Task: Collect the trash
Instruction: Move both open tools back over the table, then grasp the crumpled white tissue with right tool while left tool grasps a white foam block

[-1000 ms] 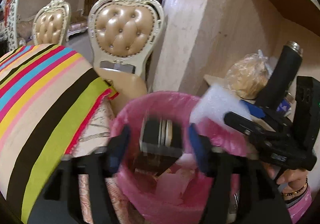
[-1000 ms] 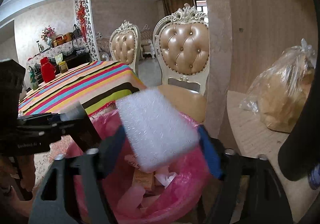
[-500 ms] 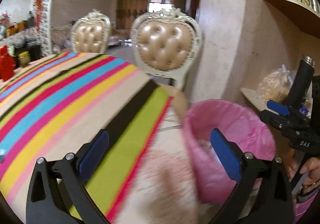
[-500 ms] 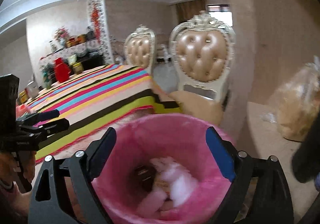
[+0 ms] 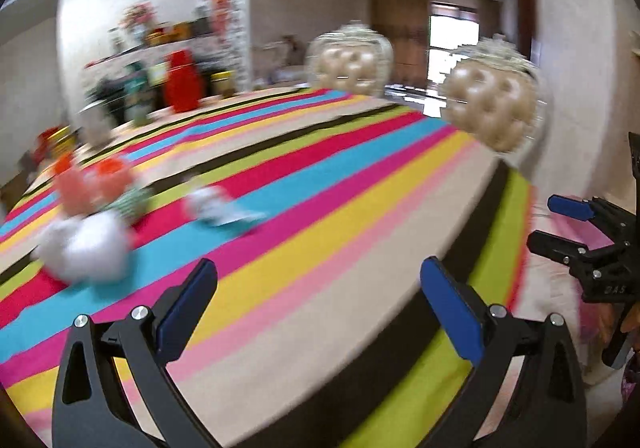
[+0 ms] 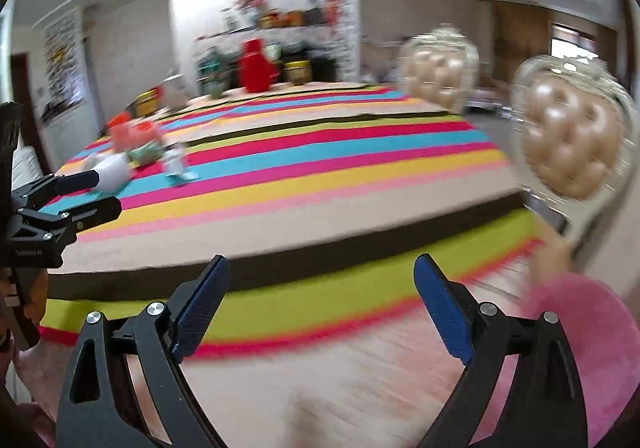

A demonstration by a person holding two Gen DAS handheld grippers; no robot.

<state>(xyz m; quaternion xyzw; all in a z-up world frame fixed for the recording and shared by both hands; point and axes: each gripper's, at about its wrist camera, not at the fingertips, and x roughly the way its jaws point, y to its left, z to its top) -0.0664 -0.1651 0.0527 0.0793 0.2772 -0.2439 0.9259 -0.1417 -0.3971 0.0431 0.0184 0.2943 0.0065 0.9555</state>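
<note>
Both tongs wide open, nothing in either. Left gripper (image 5: 316,300) hangs over the striped tablecloth (image 5: 360,208) near the table's near edge. Right gripper (image 6: 320,300) is lower, off that edge, w/ the pink bin (image 6: 580,348) at its right.

Trash left on the table is far-left, well apart from both: white crumpled wad (image 5: 84,248), a white/teal scrap (image 5: 224,208) just past it, and orange-ish pieces (image 5: 88,180) w/ something green-patterned beside them.

Handling, my guess: all looks light and soft, paper/foam/wrapper type. Wad should squash, so pinch across its middle; no fragility worry. The scrap looks flat, so catch a raised edge or it'll slide on the cloth.

Hard to see: heavy motion blur in both views, so can't ID the orange/green items or say if they're trash at all. Bin is cut off at the frame edge; contents not visible. Clutter at the table's far end is too smeared to name.
</note>
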